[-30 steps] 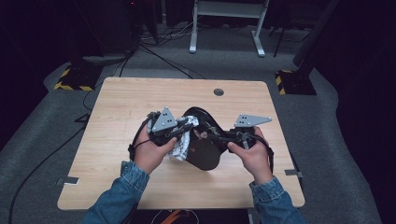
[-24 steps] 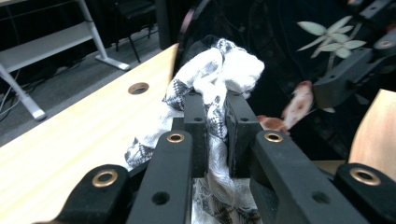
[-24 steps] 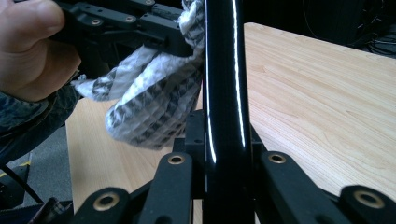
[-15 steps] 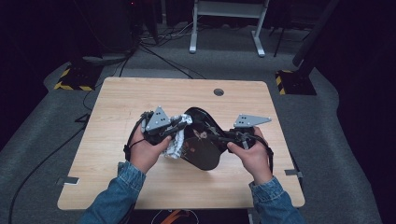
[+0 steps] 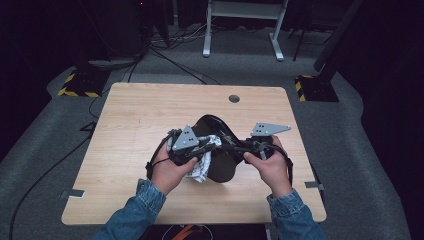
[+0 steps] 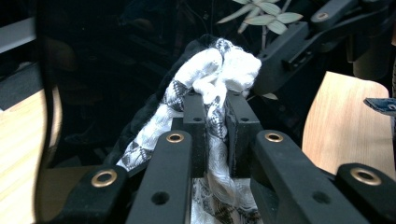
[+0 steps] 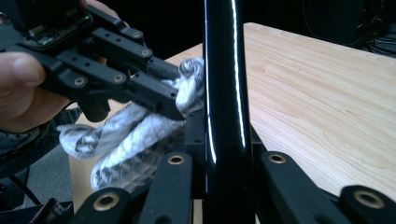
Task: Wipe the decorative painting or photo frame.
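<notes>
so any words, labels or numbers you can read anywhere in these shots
None: no readable text stands on anything.
The black plate bears a leaf pattern, no lettering.
The white cloth in the left tongs has a diamond weave, no label.
The right tongs grip the plate's edge; their black arms carry brass rivets, no markings.
The yellow-black stripes on the floor are a hazard pattern without words.

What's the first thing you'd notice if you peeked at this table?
A shiny black plate held up on its edge in the middle of the wooden table, pinched at its rim by the right gripper. Right beside it, the left gripper is shut on a crumpled black-and-white cloth, pressed against the plate's face as if wiping it.
</notes>
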The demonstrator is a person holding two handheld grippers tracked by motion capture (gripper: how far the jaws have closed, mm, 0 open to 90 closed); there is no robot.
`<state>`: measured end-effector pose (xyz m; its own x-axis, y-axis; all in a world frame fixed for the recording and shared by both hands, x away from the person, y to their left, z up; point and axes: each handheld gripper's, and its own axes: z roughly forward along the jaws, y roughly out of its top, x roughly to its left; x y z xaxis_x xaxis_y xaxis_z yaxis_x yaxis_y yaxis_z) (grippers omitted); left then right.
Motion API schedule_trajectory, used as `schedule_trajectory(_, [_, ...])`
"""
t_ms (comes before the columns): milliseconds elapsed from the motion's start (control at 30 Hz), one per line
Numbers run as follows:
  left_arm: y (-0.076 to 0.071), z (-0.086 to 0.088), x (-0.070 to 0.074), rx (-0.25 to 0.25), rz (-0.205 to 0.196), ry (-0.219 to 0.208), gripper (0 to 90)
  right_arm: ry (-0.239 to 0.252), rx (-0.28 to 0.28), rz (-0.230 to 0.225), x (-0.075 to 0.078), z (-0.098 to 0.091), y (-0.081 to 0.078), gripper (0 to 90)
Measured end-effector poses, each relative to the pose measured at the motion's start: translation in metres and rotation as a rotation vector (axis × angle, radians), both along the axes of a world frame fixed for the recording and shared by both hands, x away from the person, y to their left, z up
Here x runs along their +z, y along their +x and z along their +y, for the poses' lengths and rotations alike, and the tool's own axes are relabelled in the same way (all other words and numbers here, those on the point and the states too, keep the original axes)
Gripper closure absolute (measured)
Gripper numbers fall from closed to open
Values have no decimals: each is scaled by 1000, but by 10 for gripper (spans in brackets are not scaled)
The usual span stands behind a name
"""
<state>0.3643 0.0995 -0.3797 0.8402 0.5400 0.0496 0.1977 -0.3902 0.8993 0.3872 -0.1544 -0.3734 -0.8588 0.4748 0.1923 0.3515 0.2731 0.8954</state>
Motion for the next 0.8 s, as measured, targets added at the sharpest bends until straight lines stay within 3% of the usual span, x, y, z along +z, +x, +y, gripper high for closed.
schedule_trajectory(167, [1, 4, 0, 8, -3, -2, 813, 0, 1, -2, 0, 1, 0, 809])
schedule_trajectory(800, [20, 47, -5, 147, -6, -1, 813, 6, 2, 7, 0, 0, 1, 805])
